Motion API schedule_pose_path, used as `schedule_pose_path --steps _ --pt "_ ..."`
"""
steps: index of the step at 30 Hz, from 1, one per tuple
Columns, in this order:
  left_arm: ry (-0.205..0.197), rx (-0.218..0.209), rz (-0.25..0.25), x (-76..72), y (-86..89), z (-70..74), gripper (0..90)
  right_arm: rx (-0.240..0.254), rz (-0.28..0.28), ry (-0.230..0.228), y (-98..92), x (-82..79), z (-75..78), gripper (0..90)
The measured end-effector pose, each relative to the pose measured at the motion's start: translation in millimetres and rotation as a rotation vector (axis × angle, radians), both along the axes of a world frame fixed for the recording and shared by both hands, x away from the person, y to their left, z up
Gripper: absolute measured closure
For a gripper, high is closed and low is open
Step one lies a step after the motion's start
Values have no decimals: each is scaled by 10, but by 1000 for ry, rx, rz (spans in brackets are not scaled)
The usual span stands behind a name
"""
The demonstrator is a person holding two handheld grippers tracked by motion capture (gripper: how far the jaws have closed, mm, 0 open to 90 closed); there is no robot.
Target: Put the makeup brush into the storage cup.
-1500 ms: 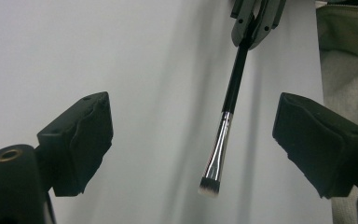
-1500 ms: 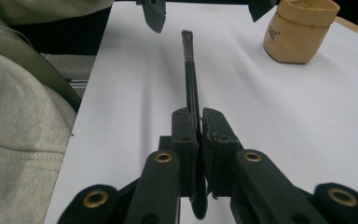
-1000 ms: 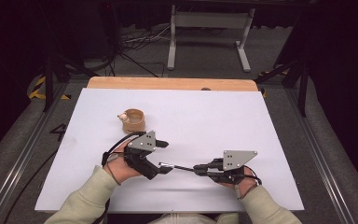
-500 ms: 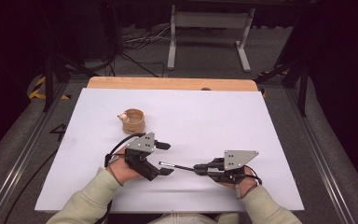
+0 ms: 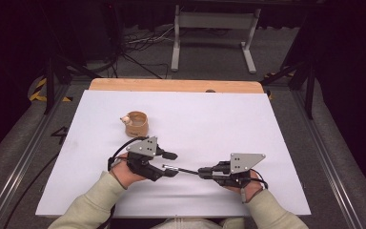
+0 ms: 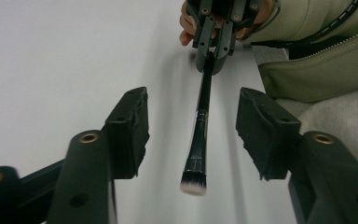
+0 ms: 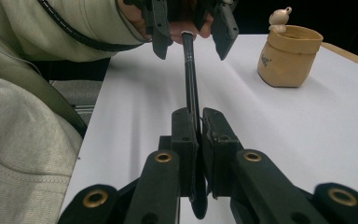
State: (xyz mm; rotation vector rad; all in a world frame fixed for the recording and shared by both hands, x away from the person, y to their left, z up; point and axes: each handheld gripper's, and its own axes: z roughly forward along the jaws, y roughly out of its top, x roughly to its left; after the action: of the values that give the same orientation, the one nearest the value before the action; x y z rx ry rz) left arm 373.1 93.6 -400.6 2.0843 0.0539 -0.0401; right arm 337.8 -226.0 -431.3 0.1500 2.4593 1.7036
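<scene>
A black makeup brush [image 5: 186, 170] with a white-tipped head [image 6: 193, 186] hangs level just above the white table sheet [image 5: 209, 124]. My right gripper [image 5: 202, 171] is shut on its handle end, and the right gripper view shows the pads pressed on the shaft [image 7: 189, 74]. From the left, my left gripper [image 5: 173, 164] has its jaws on either side of the brush's head end. Those jaws have just been closing, and a gap still remains on each side of the brush [image 6: 200, 135]. A tan cup [image 5: 137, 124] with a small cream figure on its rim stands behind the left hand.
A wooden board edge [image 5: 171, 85] runs along the back of the sheet. A metal stand [image 5: 214, 28] and cables lie on the dark floor beyond. The person's sleeves come in at the table's near edge.
The left gripper's jaws have drawn closer together around the brush's head. Both hands and the brush have stayed in place.
</scene>
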Motion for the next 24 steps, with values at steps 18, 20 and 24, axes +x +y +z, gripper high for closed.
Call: schedule_pose_path --steps 18,20,24 --pt "-26 31 -41 -25 5 -1 723 40 11 -6 -23 -2 6 842" --pt "-30 33 -41 -28 2 -3 732 40 13 -6 -23 -2 6 842" --pt "-45 31 -43 -23 12 2 759 44 18 -6 -24 -4 3 842"
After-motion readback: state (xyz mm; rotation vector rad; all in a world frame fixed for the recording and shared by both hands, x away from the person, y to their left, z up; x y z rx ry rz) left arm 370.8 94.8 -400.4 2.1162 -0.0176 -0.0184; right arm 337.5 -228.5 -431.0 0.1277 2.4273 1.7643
